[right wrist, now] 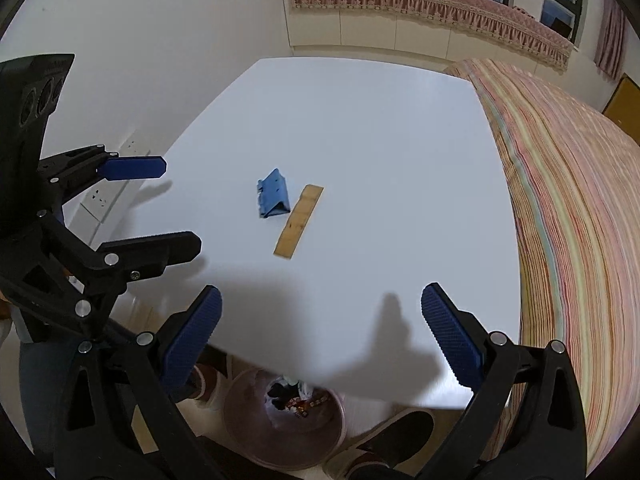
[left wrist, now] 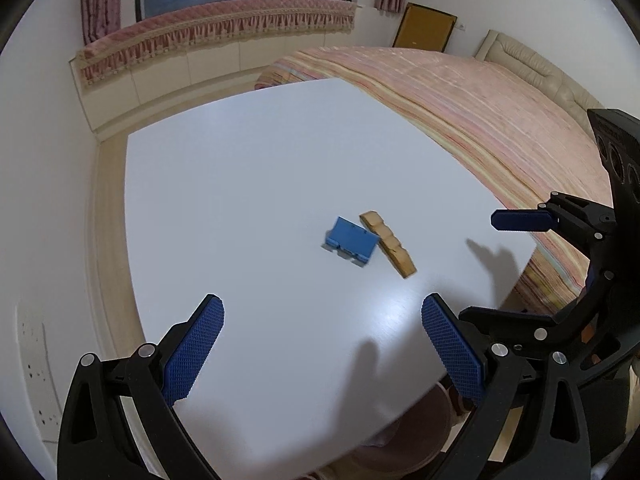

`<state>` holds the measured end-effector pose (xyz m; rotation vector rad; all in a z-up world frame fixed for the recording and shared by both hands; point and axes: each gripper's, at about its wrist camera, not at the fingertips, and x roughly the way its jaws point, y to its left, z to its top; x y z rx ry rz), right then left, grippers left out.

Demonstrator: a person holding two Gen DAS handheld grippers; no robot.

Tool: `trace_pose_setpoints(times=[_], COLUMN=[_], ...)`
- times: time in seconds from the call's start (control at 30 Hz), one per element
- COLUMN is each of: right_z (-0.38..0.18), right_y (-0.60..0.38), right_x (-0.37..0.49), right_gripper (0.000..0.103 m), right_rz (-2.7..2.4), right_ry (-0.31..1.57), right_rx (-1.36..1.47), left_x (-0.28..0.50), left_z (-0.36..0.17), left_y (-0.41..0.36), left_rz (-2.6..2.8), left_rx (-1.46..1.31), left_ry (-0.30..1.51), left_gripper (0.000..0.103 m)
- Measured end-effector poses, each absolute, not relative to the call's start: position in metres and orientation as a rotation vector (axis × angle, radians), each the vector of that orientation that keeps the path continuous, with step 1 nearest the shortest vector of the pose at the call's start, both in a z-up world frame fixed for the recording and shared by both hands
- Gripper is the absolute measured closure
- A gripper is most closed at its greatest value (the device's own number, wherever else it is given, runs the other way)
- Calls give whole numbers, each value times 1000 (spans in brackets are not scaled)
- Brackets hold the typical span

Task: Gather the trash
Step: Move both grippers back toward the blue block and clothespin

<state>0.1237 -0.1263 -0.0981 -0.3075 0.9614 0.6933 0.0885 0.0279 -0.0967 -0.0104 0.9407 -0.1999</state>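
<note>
White tabletop point(left wrist: 260, 184) fills the middle of both views, with a striped bed point(left wrist: 480, 112) along its right edge and a window seat with a pink fringed cover point(left wrist: 224, 24) at the top of the frame.

Near the centre of the table lie two pieces of trash. A small blue box point(left wrist: 351, 242) sits just left of a long tan strip point(left wrist: 387, 242) that looks like cardboard; in the left wrist view they appear to touch along one side, while the right wrist view shows the box point(right wrist: 273, 199) and strip point(right wrist: 299, 221) just beside each other with a thin gap, so I cannot tell which is true. Neither is touched by anything else.

At the bottom of its own view, the left gripper point(left wrist: 322, 312) has its jaws spread wide, its blue ridged pads point(left wrist: 192, 356) far apart over bare table, holding nothing. It also shows at the left edge of the other view point(right wrist: 176, 208), jaws equally wide.

Likewise the right gripper point(right wrist: 320, 300) is spread wide with nothing between its pads point(right wrist: 452, 334), hovering over the near table edge. It appears at the right edge of the left wrist view point(left wrist: 476, 264).

Below the table edge, at the bottom of the right wrist view, stands a pink bin point(right wrist: 248, 428) with some wrappers inside, and a dark shoe point(right wrist: 396, 436) just to its right.
</note>
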Motion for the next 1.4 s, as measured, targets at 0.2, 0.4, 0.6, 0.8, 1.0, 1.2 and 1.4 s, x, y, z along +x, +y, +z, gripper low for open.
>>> trace_pose_setpoints(times=[0.2,0.4,0.6,0.8,1.0,1.2,1.4], right_z=[-106,-116,-115,-112,-109,-108,-104], right_y=[-119,-114,-110,-105,-100,-100,-94], right_x=[134,146,155,164,173,183,187], right_gripper=[5,5,14,30,51,64,64], right_rz=[692,697,694,710,739,741,757], right_ry=[957,961,930,918,923,935,941], right_rx=[-318,-317,-326,-333,-336,-323,-299], left_x=[96,99,101,108,118,124,129], left_z=[-106,-115,-116,-116,-116,-115,-116], left_y=[32,34,35,28,13,8,4], left_rz=[-201,-200,-201,-224,-258,-281,-293], left_rx=[3,19,28,55,69,76,85], left_ry=[951,964,948,940,926,912,896], left_gripper=[8,8,8,8,8,8,8])
